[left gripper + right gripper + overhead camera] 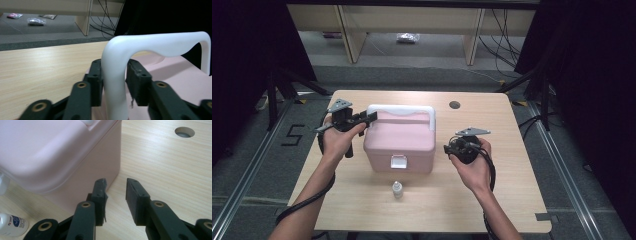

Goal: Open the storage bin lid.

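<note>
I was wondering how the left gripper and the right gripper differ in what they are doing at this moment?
The left gripper has the white handle of the pink box between its jaws, which look to be pressing on it; the right gripper has bare table between open jaws. The left gripper sits at the box's top, while the right gripper sits beside the box wall, apart from it. Both have black padded jaws.

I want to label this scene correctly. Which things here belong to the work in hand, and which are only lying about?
Part of the work:
- pink box
- its white handle, between the left gripper's jaws
- right gripper, open beside the box

Lying about:
- small bottle on the table
- bags on the floor
</note>
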`<state>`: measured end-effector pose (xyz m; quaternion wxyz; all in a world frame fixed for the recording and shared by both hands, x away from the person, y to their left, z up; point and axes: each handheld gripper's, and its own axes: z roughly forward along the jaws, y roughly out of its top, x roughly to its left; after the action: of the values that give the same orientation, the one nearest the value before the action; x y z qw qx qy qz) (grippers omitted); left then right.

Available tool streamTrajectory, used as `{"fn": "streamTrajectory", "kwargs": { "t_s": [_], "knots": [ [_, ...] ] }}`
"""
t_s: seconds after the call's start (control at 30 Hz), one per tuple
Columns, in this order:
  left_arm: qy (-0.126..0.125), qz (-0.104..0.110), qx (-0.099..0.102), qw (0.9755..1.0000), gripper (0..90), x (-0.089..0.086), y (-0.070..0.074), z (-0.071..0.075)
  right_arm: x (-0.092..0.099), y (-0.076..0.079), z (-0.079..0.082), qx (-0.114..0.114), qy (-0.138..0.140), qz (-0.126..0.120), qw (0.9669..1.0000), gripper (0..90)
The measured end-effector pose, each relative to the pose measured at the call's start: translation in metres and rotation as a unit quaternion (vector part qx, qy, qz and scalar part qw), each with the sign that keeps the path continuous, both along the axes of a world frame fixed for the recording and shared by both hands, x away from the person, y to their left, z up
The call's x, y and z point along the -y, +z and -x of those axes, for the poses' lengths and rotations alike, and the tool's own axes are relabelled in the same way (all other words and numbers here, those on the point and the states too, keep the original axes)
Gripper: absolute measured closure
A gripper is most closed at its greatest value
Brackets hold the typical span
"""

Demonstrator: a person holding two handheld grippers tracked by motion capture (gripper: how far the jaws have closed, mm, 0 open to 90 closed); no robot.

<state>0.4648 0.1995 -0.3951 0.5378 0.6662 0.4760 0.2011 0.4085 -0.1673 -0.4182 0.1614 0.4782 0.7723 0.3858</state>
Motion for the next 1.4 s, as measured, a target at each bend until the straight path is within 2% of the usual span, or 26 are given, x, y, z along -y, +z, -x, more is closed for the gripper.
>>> {"fn": "streamTrajectory", "kwargs": {
  "t_s": [0.03, 0.1, 0.17, 0.2, 0.23, 0.3, 0.4, 0.43, 0.47, 0.53, 0.57, 0.6, 0.67, 0.73, 0.8, 0.87, 0.9, 0.93, 0.97, 1.03, 1.1, 1.23, 1.27, 1.33, 1.4],
  "knots": [
    [0.001, 0.007, -0.004, 1.0000, 70.8, 0.000, 0.000, 0.000, 0.000, 0.001, 0.001, 0.002, 0.002, 0.005, 1.0000, 70.0],
    [0.004, 0.004, -0.006, 1.0000, 71.1, 0.000, 0.001, 0.001, 0.001, 0.001, 0.001, 0.004, 0.009, 0.008, 0.9999, 70.4],
    [0.003, 0.005, -0.009, 0.9999, 71.2, 0.001, 0.002, 0.002, -0.001, 0.001, 0.004, 0.000, 0.002, 0.000, 1.0000, 71.4],
    [0.003, 0.005, -0.009, 0.9999, 71.2, 0.001, 0.002, 0.002, 0.000, 0.002, 0.004, 0.002, 0.010, -0.002, 0.9999, 72.0],
    [0.003, 0.007, -0.016, 0.9998, 71.3, 0.001, 0.004, 0.002, -0.001, 0.002, 0.007, -0.003, 0.003, -0.005, 1.0000, 72.6],
    [0.003, 0.010, -0.022, 0.9997, 71.3, 0.000, 0.005, 0.001, -0.001, 0.002, 0.008, 0.004, 0.008, -0.004, 1.0000, 74.3],
    [0.003, 0.019, -0.028, 0.9994, 71.3, 0.000, 0.008, -0.002, -0.002, 0.003, 0.013, 0.001, 0.021, -0.009, 0.9997, 78.6],
    [0.005, 0.021, -0.030, 0.9993, 71.3, 0.000, 0.009, -0.002, -0.003, 0.004, 0.015, -0.003, 0.018, -0.005, 0.9998, 80.0],
    [0.005, 0.019, -0.031, 0.9993, 71.3, 0.000, 0.011, -0.003, -0.003, 0.004, 0.015, 0.005, 0.028, 0.002, 0.9996, 81.8],
    [0.005, 0.018, -0.032, 0.9993, 71.3, 0.000, 0.013, -0.005, -0.006, 0.005, 0.020, -0.015, 0.020, -0.017, 0.9995, 86.6],
    [0.005, 0.018, -0.032, 0.9993, 71.3, 0.000, 0.013, -0.005, -0.006, 0.005, 0.020, -0.015, 0.020, -0.017, 0.9995, 86.6],
    [0.005, 0.019, -0.033, 0.9992, 71.3, 0.000, 0.016, -0.006, -0.007, 0.007, 0.022, -0.006, 0.023, -0.017, 0.9996, 90.0],
    [0.004, 0.018, -0.035, 0.9992, 71.3, 0.000, 0.018, -0.007, -0.008, 0.010, 0.022, -0.007, 0.031, -0.016, 0.9994, 90.0],
    [0.004, 0.019, -0.035, 0.9992, 71.4, 0.000, 0.019, -0.007, -0.011, 0.012, 0.022, 0.006, 0.038, -0.019, 0.9991, 90.0],
    [0.004, 0.017, -0.038, 0.9991, 71.3, 0.000, 0.021, -0.008, -0.014, 0.017, 0.025, -0.004, 0.036, -0.025, 0.9990, 90.0],
    [0.003, 0.017, -0.040, 0.9991, 71.3, 0.000, 0.022, -0.009, -0.016, 0.019, 0.024, 0.009, 0.049, -0.024, 0.9985, 90.0],
    [0.004, 0.017, -0.040, 0.9990, 71.3, 0.000, 0.022, -0.009, -0.017, 0.020, 0.024, 0.009, 0.049, -0.026, 0.9984, 90.0],
    [0.004, 0.018, -0.041, 0.9990, 71.4, 0.000, 0.022, -0.009, -0.020, 0.021, 0.025, 0.003, 0.046, -0.032, 0.9984, 90.0],
    [0.004, 0.019, -0.041, 0.9990, 71.4, -0.001, 0.022, -0.009, -0.021, 0.021, 0.025, 0.009, 0.050, -0.026, 0.9984, 90.0],
    [0.003, 0.019, -0.042, 0.9989, 71.3, -0.001, 0.022, -0.010, -0.025, 0.021, 0.025, 0.008, 0.056, -0.035, 0.9978, 90.0],
    [0.003, 0.018, -0.043, 0.9989, 71.3, -0.001, 0.023, -0.010, -0.028, 0.022, 0.024, 0.018, 0.064, -0.031, 0.9973, 90.0],
    [-0.001, 0.018, -0.043, 0.9989, 71.3, -0.002, 0.022, -0.009, -0.034, 0.023, 0.024, 0.018, 0.061, -0.040, 0.9972, 90.0],
    [-0.004, 0.017, -0.040, 0.9990, 71.2, -0.003, 0.022, -0.009, -0.034, 0.023, 0.023, 0.024, 0.067, -0.033, 0.9969, 90.0],
    [-0.007, 0.013, -0.034, 0.9993, 70.7, -0.003, 0.022, -0.008, -0.035, 0.023, 0.023, 0.022, 0.066, -0.037, 0.9969, 90.0],
    [-0.007, 0.014, -0.022, 0.9996, 63.7, -0.005, 0.024, -0.006, -0.035, 0.024, 0.023, 0.027, 0.061, -0.031, 0.9973, 90.0]
  ]
}}
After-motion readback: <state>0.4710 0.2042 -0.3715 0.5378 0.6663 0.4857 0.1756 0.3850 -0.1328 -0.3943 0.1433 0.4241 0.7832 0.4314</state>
